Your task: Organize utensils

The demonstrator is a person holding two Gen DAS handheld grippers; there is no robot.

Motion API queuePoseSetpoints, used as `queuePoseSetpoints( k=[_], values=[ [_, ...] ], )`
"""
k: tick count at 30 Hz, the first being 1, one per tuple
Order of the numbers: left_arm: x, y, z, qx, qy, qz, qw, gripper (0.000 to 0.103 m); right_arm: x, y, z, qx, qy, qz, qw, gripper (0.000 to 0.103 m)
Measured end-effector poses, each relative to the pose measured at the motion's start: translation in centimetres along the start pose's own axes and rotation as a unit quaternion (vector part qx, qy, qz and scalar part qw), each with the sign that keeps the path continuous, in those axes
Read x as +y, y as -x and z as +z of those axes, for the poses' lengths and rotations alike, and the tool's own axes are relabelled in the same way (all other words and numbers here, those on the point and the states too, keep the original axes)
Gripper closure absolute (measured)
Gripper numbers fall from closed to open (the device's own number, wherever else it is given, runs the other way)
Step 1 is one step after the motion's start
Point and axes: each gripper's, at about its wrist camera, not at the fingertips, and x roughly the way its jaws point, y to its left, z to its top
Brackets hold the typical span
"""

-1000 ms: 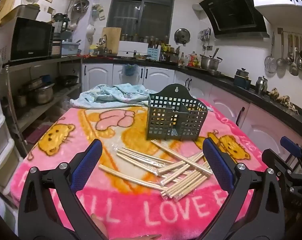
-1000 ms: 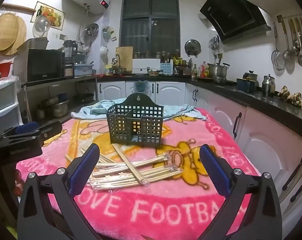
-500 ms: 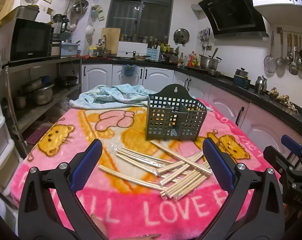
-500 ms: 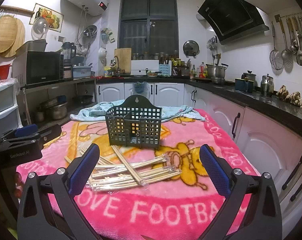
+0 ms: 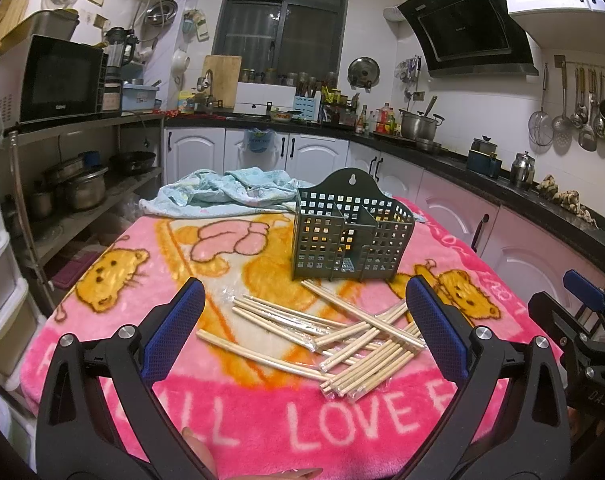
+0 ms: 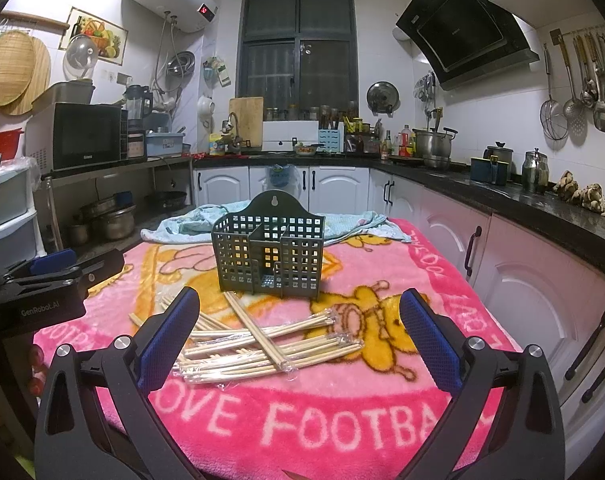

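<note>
Several wrapped pairs of wooden chopsticks (image 5: 342, 336) lie scattered on a pink blanket; they also show in the right wrist view (image 6: 262, 344). A dark green grid utensil holder (image 5: 348, 236) stands upright behind them, empty, also in the right wrist view (image 6: 268, 256). My left gripper (image 5: 302, 320) is open and empty, held above the blanket's near side, short of the chopsticks. My right gripper (image 6: 296, 328) is open and empty, likewise short of the pile.
The pink blanket (image 6: 342, 432) covers the table. A light blue cloth (image 5: 230, 192) lies crumpled at the far edge. The other gripper shows at the left edge of the right wrist view (image 6: 50, 284). Kitchen counters and cabinets (image 6: 522, 280) stand to the right.
Both grippers have drifted back and up very slightly. The chopsticks and the holder have not moved.
</note>
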Motion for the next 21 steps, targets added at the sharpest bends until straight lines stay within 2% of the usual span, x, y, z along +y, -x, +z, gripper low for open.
queuePoseSetpoints(
  k=[21],
  values=[
    [0.18, -0.12, 0.04, 0.003, 0.004, 0.001, 1.0, 0.01, 0.17, -0.15, 0.41, 0.008, -0.001, 0.01, 1.0, 0.006]
  ],
)
